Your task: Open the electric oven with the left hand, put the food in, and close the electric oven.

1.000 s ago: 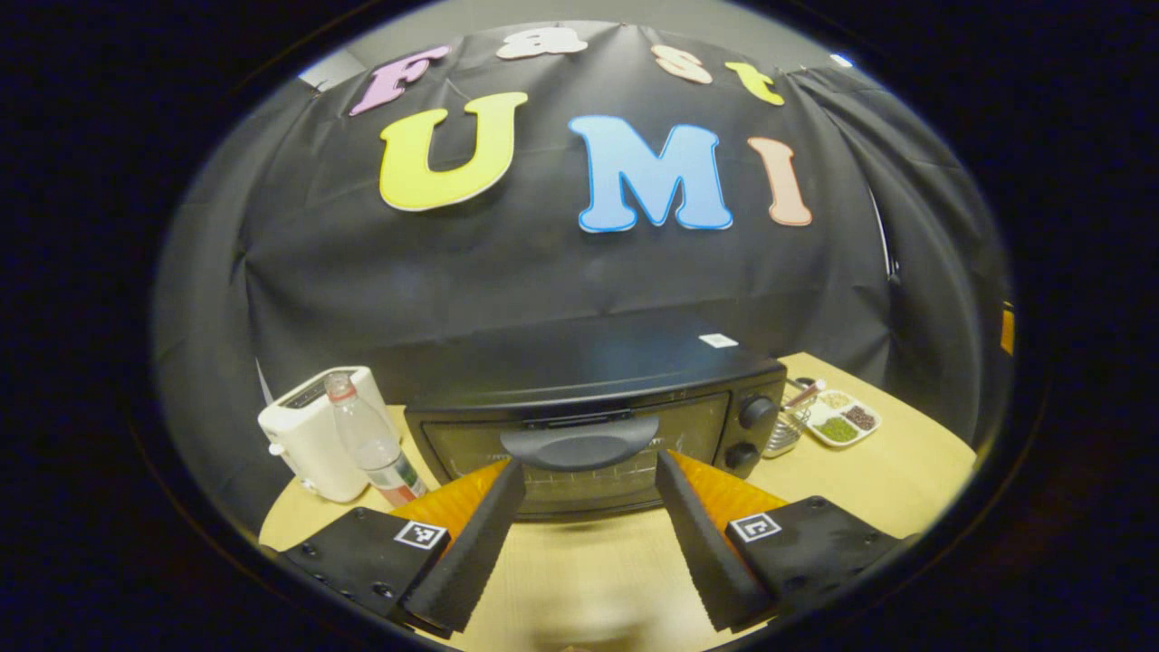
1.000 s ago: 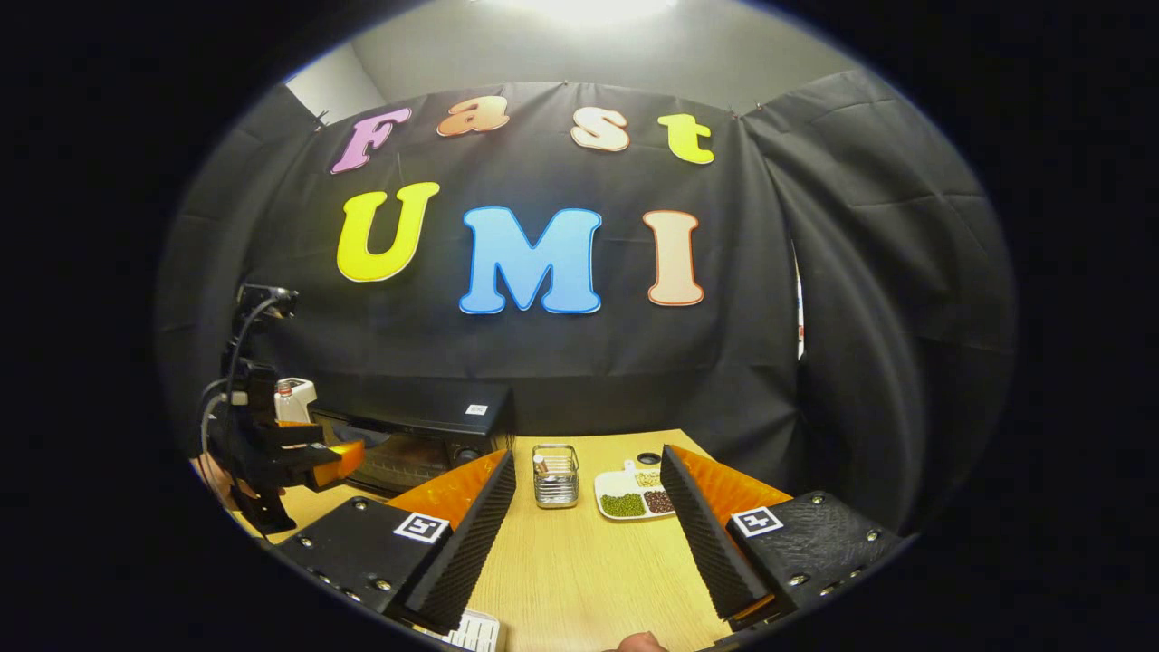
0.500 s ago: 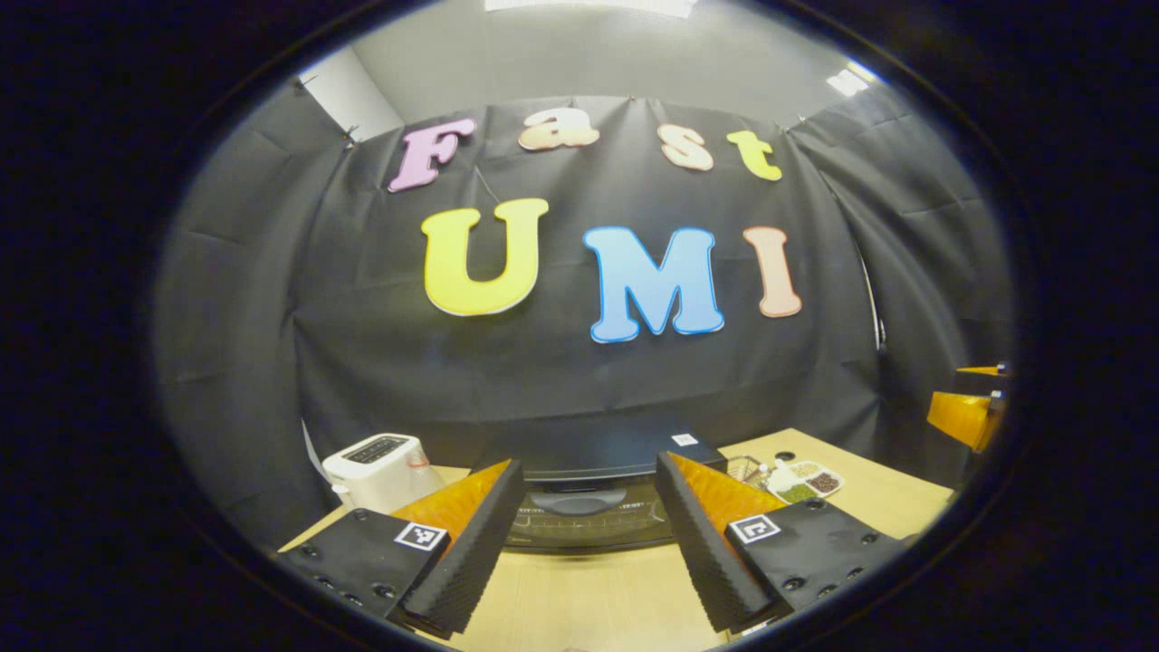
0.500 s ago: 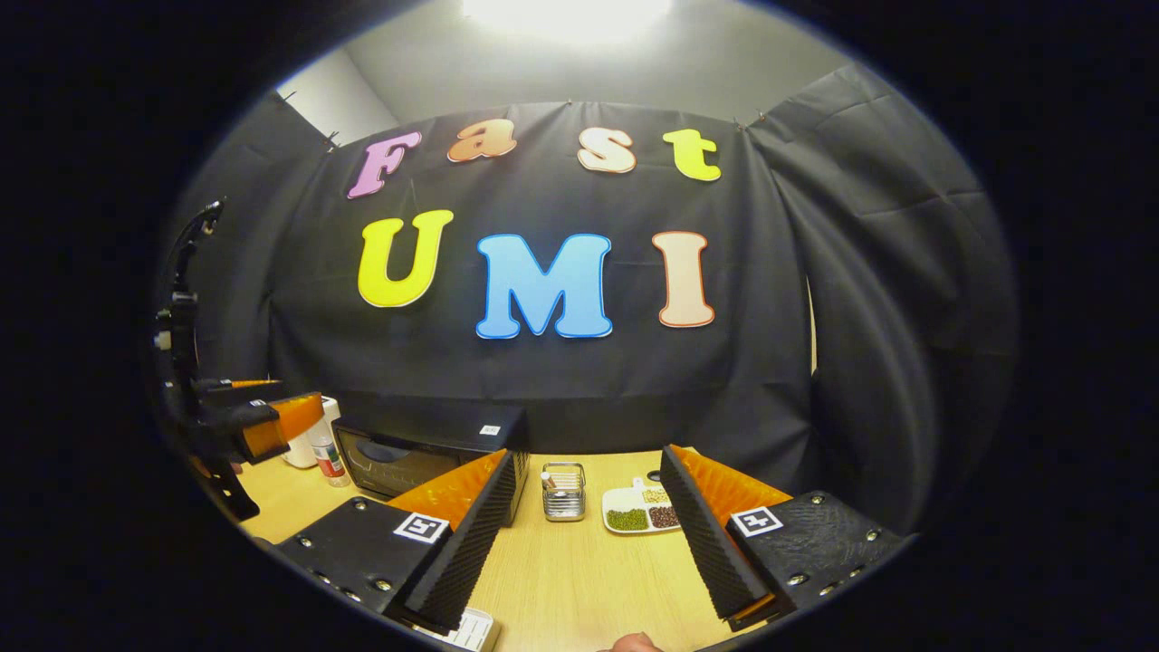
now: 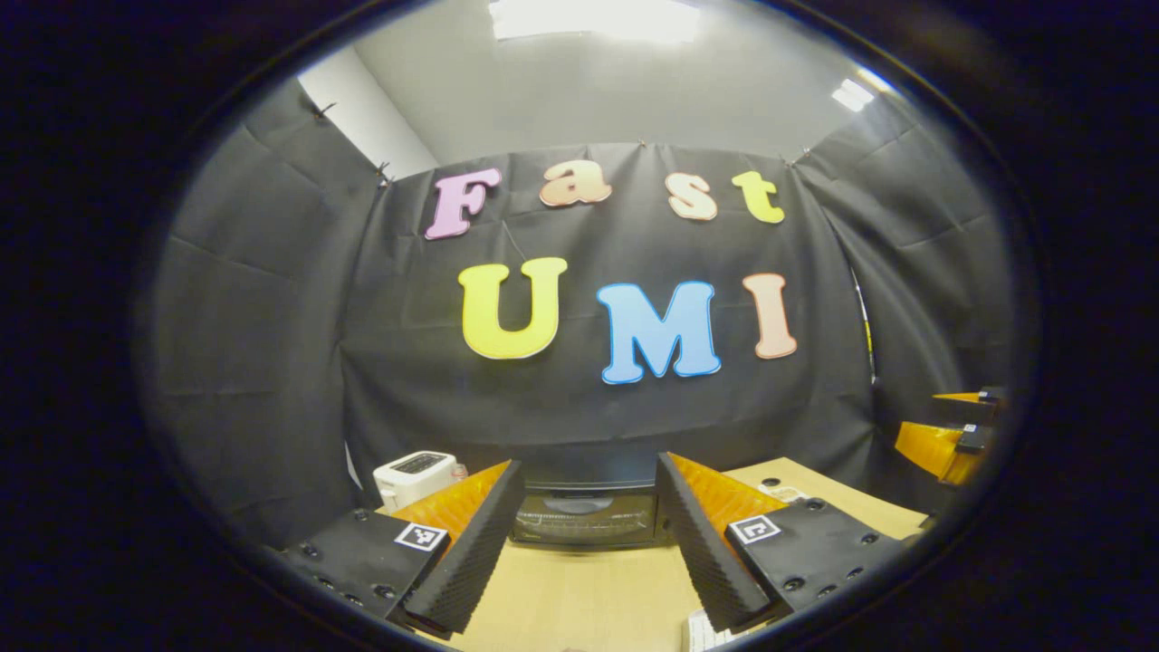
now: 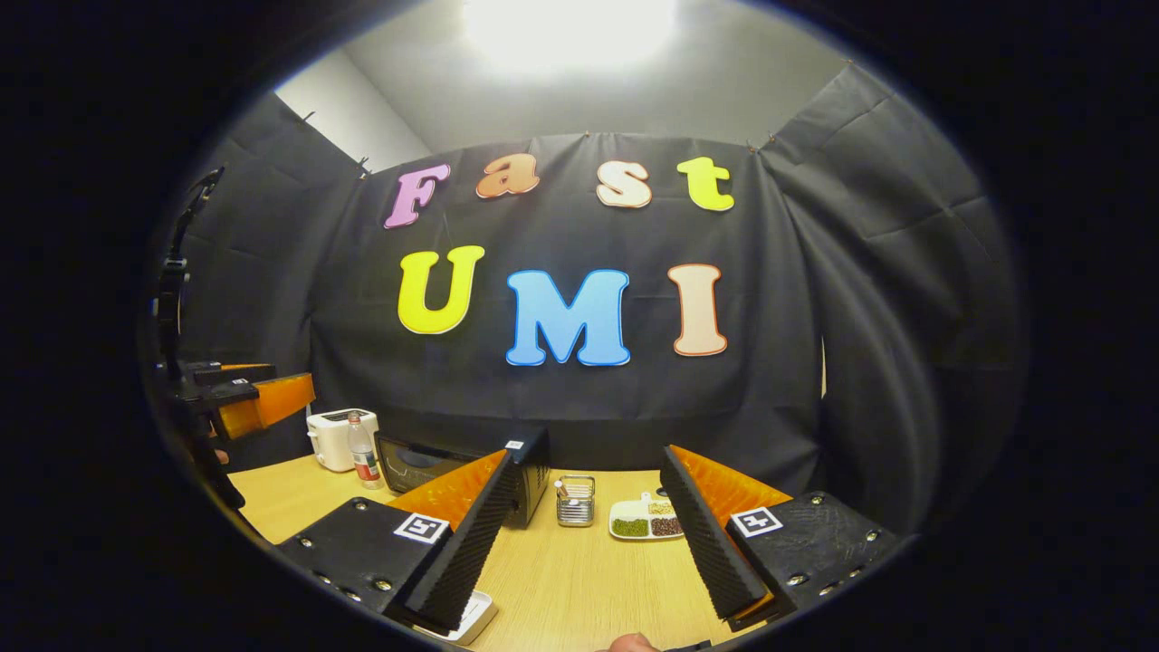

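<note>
This was a staged recording booth dressed as a kitchen corner, not a real home: black cloth (image 6: 579, 398) hung pinned as walls on three sides, with a plain pale wall and a ceiling light (image 6: 570, 23) above it. Ahead of the right gripper (image 6: 589, 525), a wooden table (image 6: 579, 580) carried kitchen items: a black electric oven (image 6: 453, 466), a white toaster (image 6: 330, 439), a plastic bottle (image 6: 364, 460), a wire basket (image 6: 575, 501) and a divided dish of beans (image 6: 645, 523).
</note>
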The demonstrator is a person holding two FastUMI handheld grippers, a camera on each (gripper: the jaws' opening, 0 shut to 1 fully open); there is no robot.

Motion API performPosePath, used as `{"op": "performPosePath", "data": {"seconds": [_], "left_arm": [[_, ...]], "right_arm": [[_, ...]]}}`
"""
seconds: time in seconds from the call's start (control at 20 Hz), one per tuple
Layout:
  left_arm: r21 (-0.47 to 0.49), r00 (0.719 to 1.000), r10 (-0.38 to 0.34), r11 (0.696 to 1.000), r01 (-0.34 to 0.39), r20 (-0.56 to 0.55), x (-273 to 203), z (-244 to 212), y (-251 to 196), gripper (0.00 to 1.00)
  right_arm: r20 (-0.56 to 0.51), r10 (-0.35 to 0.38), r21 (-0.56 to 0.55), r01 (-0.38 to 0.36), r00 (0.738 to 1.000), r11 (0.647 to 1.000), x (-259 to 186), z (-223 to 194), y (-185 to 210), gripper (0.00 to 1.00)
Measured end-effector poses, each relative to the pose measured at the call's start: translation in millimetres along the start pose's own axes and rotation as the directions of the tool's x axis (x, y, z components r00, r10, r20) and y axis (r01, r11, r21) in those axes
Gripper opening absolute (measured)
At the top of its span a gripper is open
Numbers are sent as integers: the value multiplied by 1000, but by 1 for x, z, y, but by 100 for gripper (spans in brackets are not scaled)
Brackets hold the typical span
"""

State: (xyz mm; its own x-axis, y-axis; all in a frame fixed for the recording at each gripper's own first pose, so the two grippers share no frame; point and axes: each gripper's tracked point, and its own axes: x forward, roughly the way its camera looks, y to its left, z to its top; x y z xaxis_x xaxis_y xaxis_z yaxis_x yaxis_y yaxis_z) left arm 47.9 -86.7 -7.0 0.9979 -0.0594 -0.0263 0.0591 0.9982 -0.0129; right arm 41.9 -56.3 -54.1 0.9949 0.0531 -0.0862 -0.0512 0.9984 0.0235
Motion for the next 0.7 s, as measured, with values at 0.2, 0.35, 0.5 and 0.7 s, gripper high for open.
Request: {"op": "performPosePath", "data": {"seconds": [0.2, 0.35, 0.5, 0.7], "left_arm": [[-11, 1000, 4, 1000, -4, -4, -23, 4, 1, 100], [-12, 1000, 21, 1000, -21, -3, -39, 4, 12, 96], [-10, 1000, 22, 1000, -22, 5, -49, 6, 22, 91], [6, 999, 44, 999, -44, -1, -52, 4, 46, 100]], "right_arm": [[13, 18, 4, -18, 1000, 1000, -10, 9, 8, 97], [22, 24, 1, -24, 999, 1000, -16, 15, 17, 97], [21, 22, -26, -22, 1000, 999, -24, 16, 28, 98], [23, 15, -16, -15, 1000, 1000, -29, 19, 44, 98]]}}
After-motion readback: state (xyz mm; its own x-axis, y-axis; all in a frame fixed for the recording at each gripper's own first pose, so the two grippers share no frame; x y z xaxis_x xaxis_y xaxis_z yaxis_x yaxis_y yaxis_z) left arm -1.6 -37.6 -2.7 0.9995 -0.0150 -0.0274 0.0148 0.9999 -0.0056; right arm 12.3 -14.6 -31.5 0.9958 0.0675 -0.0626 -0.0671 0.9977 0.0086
